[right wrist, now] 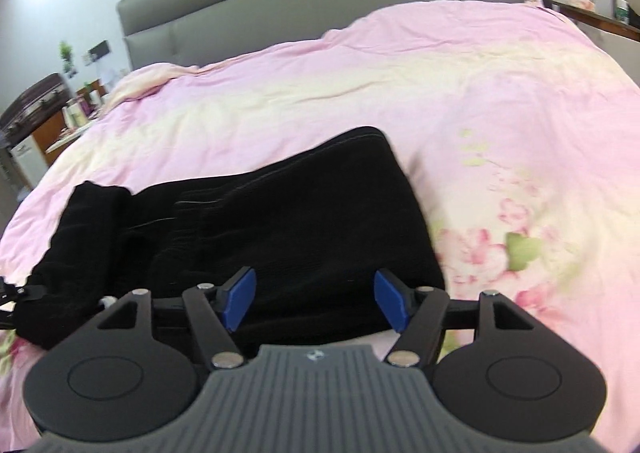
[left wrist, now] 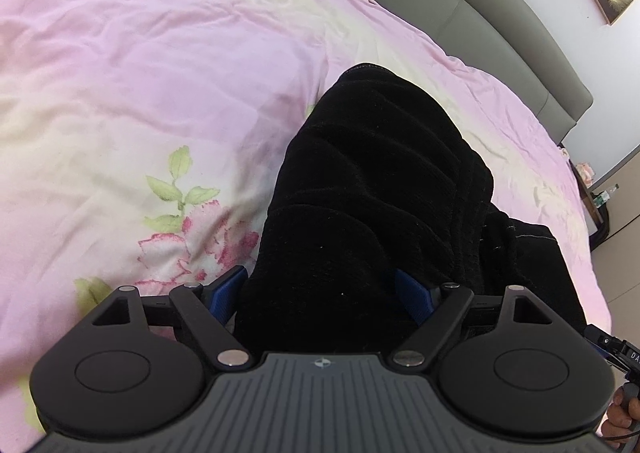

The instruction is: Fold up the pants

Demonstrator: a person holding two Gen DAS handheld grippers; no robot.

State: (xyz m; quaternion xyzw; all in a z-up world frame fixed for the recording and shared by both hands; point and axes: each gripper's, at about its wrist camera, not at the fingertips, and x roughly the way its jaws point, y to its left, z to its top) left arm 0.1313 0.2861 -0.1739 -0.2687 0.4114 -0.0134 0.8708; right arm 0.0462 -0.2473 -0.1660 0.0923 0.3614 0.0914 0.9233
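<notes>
Pants of soft black ribbed knit (right wrist: 248,229) lie bunched on the pink floral quilt (right wrist: 500,101), already doubled into a thick stack, with one end trailing toward the left of the right wrist view. Such fabric looks light and limp, likely to sag and slide open when lifted, so I would take it at a folded edge or corner where several layers can be pinched together, not in the loose middle. In its own view the left gripper (left wrist: 320,293) tilts downward with its blue pads spread wide; the black cloth fills the gap between them, yet neither pad seems to press on it. In its own view the right gripper (right wrist: 316,301) also points down at the near edge of the stack, jaws parted about halfway, with the cloth seen through the gap and nothing held. A grey padded headboard (right wrist: 320,5) stands beyond.
</notes>
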